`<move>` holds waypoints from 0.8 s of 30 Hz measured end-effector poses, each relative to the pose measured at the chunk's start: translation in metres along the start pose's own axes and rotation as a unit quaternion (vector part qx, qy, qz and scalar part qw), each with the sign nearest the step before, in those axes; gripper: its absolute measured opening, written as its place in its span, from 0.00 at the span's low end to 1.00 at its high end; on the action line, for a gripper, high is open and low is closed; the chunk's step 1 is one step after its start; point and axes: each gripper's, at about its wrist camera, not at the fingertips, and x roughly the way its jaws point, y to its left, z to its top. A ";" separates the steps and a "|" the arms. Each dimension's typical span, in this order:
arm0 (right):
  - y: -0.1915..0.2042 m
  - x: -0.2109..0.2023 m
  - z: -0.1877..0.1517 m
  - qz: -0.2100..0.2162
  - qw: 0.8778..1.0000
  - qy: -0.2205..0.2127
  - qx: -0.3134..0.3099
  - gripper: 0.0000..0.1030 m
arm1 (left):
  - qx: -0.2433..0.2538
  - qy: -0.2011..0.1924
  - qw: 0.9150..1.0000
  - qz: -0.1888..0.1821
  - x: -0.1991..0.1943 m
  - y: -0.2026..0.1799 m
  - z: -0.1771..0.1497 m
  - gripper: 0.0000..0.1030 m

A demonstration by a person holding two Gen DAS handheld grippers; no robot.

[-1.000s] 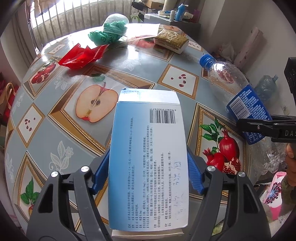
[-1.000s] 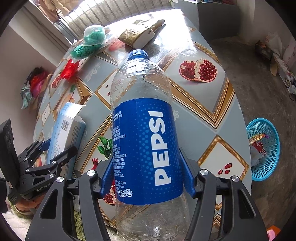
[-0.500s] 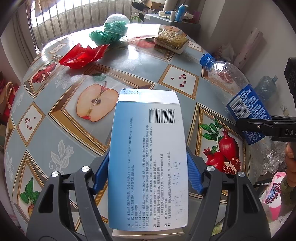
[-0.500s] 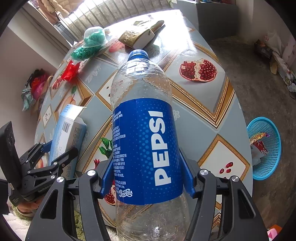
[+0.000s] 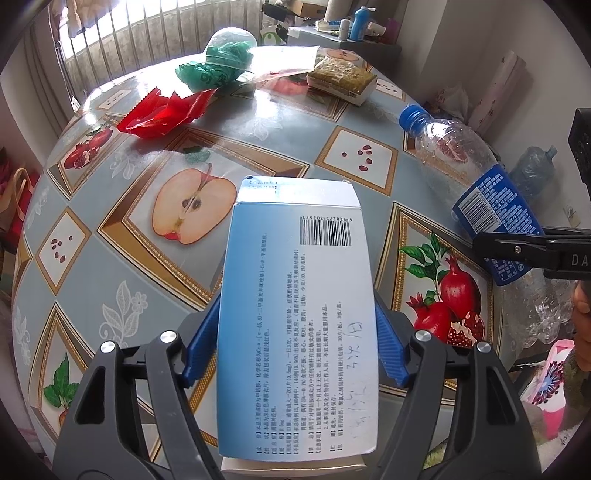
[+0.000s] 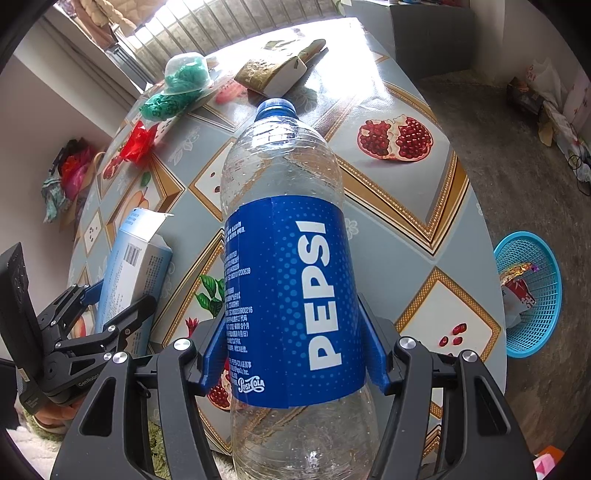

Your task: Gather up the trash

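Note:
My left gripper (image 5: 297,332) is shut on a pale blue medicine box (image 5: 297,295) with a barcode, held above the near edge of the round table (image 5: 258,122). My right gripper (image 6: 293,339) is shut on an empty Pepsi bottle (image 6: 291,280) with a blue cap, held over the table's right side. The bottle also shows in the left wrist view (image 5: 476,184), and the box in the right wrist view (image 6: 133,266). A blue trash basket (image 6: 532,291) with wrappers in it stands on the floor to the right of the table.
On the far part of the table lie a red wrapper (image 5: 162,110), a green plastic bag (image 5: 218,66), a clear flat packet (image 5: 284,62) and a tan carton (image 5: 341,75). A cabinet with bottles (image 5: 354,26) stands behind. Bags lie on the floor at the right wall (image 6: 554,107).
Both grippers hold their items almost still; the view has shifted only very slightly toward the table.

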 end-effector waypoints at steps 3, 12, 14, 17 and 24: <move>0.000 0.000 0.000 0.000 1.000 0.000 0.000 0.58 | 0.001 0.000 1.000 0.002 0.001 -0.001 0.000 0.68; -0.001 0.000 0.000 0.002 1.000 -0.002 0.002 0.58 | 0.006 -0.002 1.000 0.009 0.002 -0.003 0.000 0.68; -0.001 0.000 0.000 0.002 1.000 -0.002 0.001 0.58 | 0.007 -0.003 1.000 0.010 0.002 -0.003 0.000 0.68; -0.001 0.000 0.000 0.002 1.000 -0.002 0.002 0.58 | 0.007 -0.004 1.000 0.011 0.002 -0.002 0.000 0.67; -0.002 0.000 0.000 0.002 1.000 -0.002 0.001 0.58 | 0.002 -0.006 1.000 0.010 0.001 -0.001 0.001 0.66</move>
